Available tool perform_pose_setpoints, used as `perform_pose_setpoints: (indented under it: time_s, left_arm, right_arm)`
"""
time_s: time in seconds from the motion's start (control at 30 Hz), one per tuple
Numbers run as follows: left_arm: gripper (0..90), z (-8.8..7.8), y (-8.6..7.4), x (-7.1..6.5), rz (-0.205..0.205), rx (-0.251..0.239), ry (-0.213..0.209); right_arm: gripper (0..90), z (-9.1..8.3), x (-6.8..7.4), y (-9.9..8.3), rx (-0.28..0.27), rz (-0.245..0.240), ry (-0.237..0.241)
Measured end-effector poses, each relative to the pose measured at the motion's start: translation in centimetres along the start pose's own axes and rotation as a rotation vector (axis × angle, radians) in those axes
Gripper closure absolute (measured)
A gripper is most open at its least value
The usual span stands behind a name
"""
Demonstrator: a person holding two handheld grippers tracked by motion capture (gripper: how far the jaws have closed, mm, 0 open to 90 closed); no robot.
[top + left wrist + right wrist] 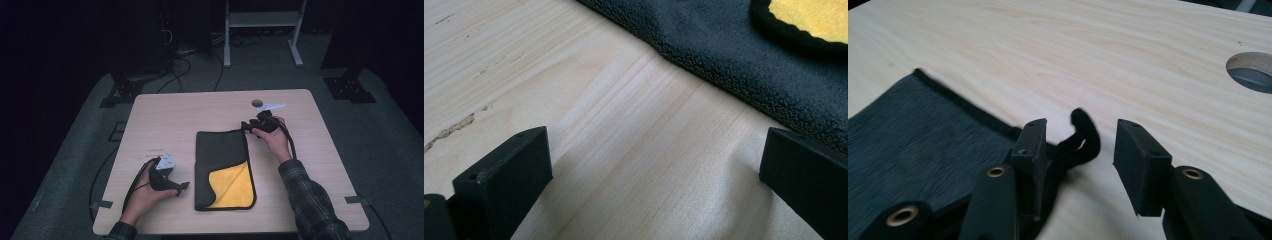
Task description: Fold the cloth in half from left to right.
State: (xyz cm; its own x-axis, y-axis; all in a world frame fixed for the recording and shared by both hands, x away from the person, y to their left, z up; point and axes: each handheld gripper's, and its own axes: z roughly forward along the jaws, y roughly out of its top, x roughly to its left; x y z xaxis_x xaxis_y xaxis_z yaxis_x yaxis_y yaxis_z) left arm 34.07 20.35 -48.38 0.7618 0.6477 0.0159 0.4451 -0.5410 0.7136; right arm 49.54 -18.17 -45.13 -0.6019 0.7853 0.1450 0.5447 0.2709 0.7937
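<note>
A dark grey cloth point(222, 155) with a black hem lies folded in the middle of the table, and a turned-back near corner shows its yellow side point(232, 187). My right gripper point(246, 127) is at the cloth's far right corner. In the right gripper view its jaws point(1080, 150) stand apart, and the corner point(1085, 132) curls up loose between them, by one jaw, with no pad pressing it. My left gripper point(181, 189) rests on the table left of the cloth, open point(654, 175) over bare wood, with the cloth's edge point(749, 65) just ahead.
The light wooden table point(165, 115) has a round cable hole point(257, 103) near its far edge, just beyond the right hand. Cables trail from both grippers. A white frame point(262, 20) and black stands are on the floor behind.
</note>
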Motion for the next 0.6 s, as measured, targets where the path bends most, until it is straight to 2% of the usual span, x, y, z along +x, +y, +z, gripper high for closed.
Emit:
perform_pose_setpoints:
  time_s: [0.13,0.23,0.47,0.6]
  left_arm:
    - [0.0,0.0,0.0,0.0,-0.001,0.001,0.001]
    - [0.0,0.0,0.0,0.0,-0.002,0.001,0.002]
    - [0.0,0.0,0.0,0.0,-0.003,0.001,0.003]
    - [0.0,0.0,0.0,0.0,-0.003,0.001,0.003]
  right_arm:
    - [55.7,-1.5,1.0,-0.3,-0.007,-0.042,0.014]
    - [55.1,-2.3,2.1,-0.8,-0.016,-0.061,0.047]
    - [54.1,-3.9,5.1,-2.4,-0.001,-0.105,0.102]
    - [54.4,-4.4,7.1,-3.2,-0.003,-0.126,0.158]
